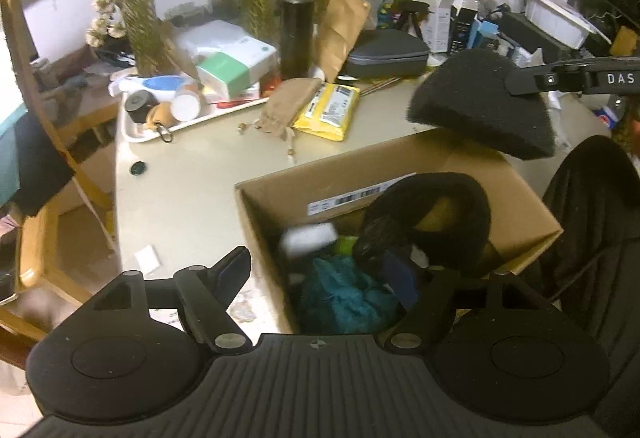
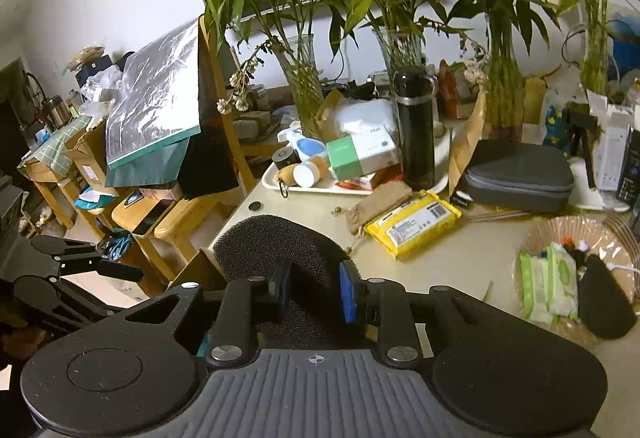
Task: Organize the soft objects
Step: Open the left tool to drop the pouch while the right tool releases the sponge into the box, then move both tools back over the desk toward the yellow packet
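An open cardboard box [image 1: 516,226] stands on the beige table and holds a black padded ring [image 1: 448,217], a teal cloth [image 1: 344,294] and other soft items. My left gripper [image 1: 328,274] is open over the box's near side, holding nothing. My right gripper [image 2: 314,292] is shut on a black foam piece [image 2: 276,242]. That foam piece [image 1: 480,105] hangs above the box's far right corner in the left wrist view, with the right gripper's fingers [image 1: 560,79] coming in from the right.
A white tray [image 1: 140,131] of bottles, a black flask [image 1: 296,25], a burlap pouch [image 1: 284,105], a yellow packet [image 1: 328,109] and a grey case [image 1: 386,53] sit behind the box. Vases of bamboo line the back. A wicker basket [image 2: 536,234] of wipes is at right.
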Motion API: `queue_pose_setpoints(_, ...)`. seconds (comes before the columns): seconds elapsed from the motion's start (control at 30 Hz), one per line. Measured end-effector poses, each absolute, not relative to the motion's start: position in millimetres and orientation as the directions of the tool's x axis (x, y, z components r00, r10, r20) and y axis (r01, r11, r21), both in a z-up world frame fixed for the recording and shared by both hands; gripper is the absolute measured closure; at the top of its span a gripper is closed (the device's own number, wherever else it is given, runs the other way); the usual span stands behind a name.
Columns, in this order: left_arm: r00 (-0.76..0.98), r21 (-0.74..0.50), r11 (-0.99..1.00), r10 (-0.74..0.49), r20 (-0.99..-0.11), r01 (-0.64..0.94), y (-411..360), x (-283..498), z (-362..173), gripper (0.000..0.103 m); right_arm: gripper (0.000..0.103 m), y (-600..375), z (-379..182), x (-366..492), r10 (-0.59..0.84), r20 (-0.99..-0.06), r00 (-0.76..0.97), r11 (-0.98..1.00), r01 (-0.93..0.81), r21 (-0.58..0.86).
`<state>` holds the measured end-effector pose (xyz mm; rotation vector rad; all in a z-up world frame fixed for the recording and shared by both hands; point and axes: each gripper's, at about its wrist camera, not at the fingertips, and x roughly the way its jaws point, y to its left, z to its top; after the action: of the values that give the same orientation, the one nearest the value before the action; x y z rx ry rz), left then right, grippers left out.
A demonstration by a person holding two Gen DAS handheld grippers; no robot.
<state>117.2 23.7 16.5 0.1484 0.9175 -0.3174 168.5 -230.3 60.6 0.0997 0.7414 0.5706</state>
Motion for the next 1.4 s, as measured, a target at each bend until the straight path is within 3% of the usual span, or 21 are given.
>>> queue_pose_setpoints(0.57, 0.555, -0.072, 0.956, -0.226, -0.801, 0.285, 37.8, 105.0, -6.1, 0.03, 0.073, -184.6, 54.2, 176.7, 0.604, -0.622, 0.498, 0.782, -0.524, 0.338)
queue_pose_setpoints(0.63, 0.559, -0.069, 0.955, -0.227, -0.798, 0.29, 37.1, 103.8, -5.6, 0.03, 0.07, -168.9, 53.9, 181.0, 0.645, -0.615, 0.454, 0.743, -0.561, 0.365)
queue_pose_setpoints(0.67, 0.56, -0.069, 0.954, -0.229, -0.796, 0.292, 37.6, 102.9, -5.8, 0.03, 0.063, -162.7, 53.8, 182.6, 0.659, -0.611, 0.439, 0.729, -0.573, 0.375)
queue_pose_setpoints(0.7, 0.562, -0.07, 0.954, -0.23, -0.794, 0.292, 37.9, 102.3, -5.6, 0.03, 0.043, -157.7, 53.5, 183.8, 0.671, -0.607, 0.426, 0.717, -0.583, 0.383)
queue_pose_setpoints(0.77, 0.565, -0.078, 0.954, -0.237, -0.79, 0.29, 39.4, 101.0, -4.9, 0.03, 0.018, -151.4, 53.5, 183.8, 0.667, -0.606, 0.433, 0.717, -0.593, 0.367)
queue_pose_setpoints(0.8, 0.567, -0.082, 0.954, -0.24, -0.788, 0.289, 40.3, 100.6, -5.0, 0.03, 0.011, -150.5, 53.2, 182.4, 0.656, -0.607, 0.448, 0.726, -0.595, 0.346)
queue_pose_setpoints(1.07, 0.579, -0.11, 0.954, -0.258, -0.774, 0.278, 40.8, 108.6, -7.6, 0.03, 0.0, -184.1, 26.6, 183.4, 0.503, -0.695, 0.514, 0.844, -0.465, 0.267)
queue_pose_setpoints(1.4, 0.541, -0.161, 0.946, -0.296, -0.788, 0.283, 36.5, 114.9, -19.2, 0.031, 0.0, -213.0, -8.5, 190.0, 0.412, -0.78, 0.471, 0.905, -0.312, 0.289)
